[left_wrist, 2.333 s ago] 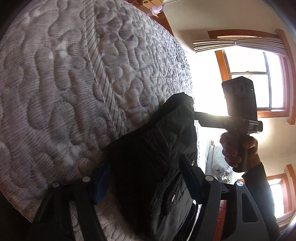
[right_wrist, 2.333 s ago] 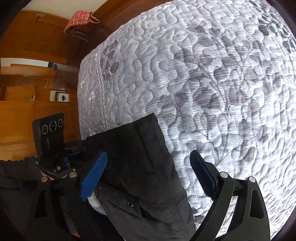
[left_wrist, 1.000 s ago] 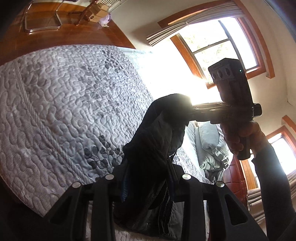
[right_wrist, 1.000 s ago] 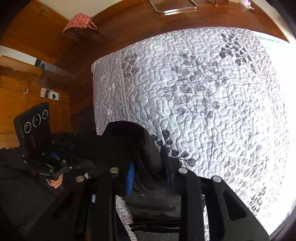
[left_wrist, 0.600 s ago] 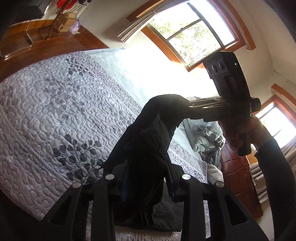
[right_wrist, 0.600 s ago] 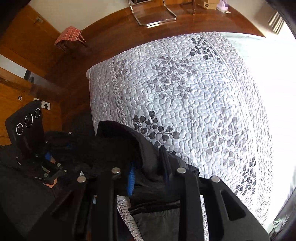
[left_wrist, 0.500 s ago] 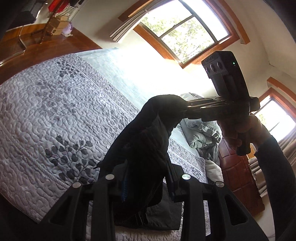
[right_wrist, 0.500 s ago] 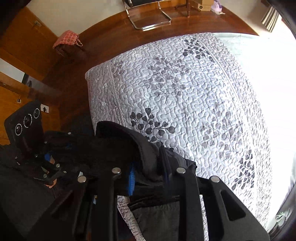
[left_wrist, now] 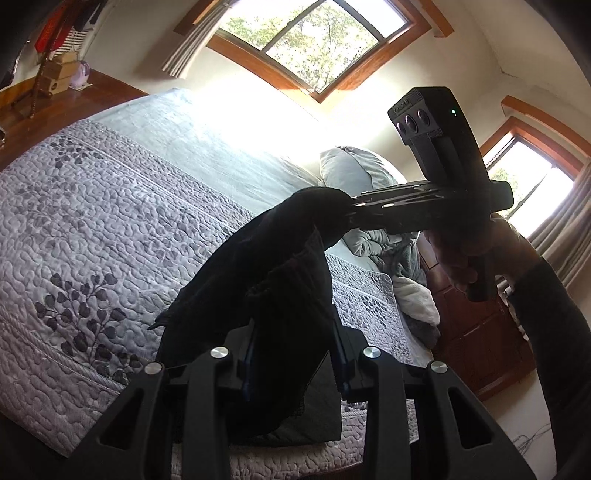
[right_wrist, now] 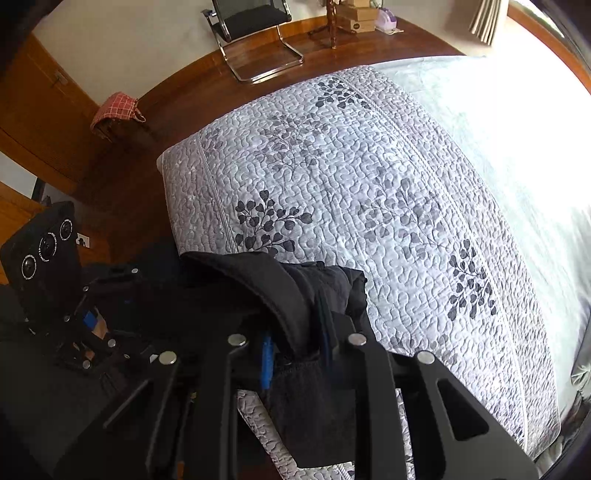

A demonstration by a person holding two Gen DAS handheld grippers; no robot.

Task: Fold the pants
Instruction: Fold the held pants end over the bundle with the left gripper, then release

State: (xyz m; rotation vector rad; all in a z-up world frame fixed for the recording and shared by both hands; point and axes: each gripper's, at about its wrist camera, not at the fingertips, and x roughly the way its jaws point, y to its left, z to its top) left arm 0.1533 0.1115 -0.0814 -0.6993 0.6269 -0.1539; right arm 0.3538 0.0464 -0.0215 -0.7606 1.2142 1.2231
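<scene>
Black pants hang bunched in the air over the near edge of the bed, held at two points. My left gripper is shut on one part of the dark fabric at the bottom of the left wrist view. In that view the right gripper clamps the other end higher up, gripped by a hand. Seen from the right wrist, my right gripper has the pants between its pads, and its jaws are closing tighter on them. The left gripper sits at the left, partly hidden by cloth.
A grey quilt with a leaf pattern covers the bed below. Pillows and crumpled blankets lie at the head end beside a wooden cabinet. A chair and a red checked cloth stand on the wood floor beyond.
Both grippers were open around the pants lying on the quilt, then shut on them. Since then both have risen and moved along the bed, lifting the pants clear.
</scene>
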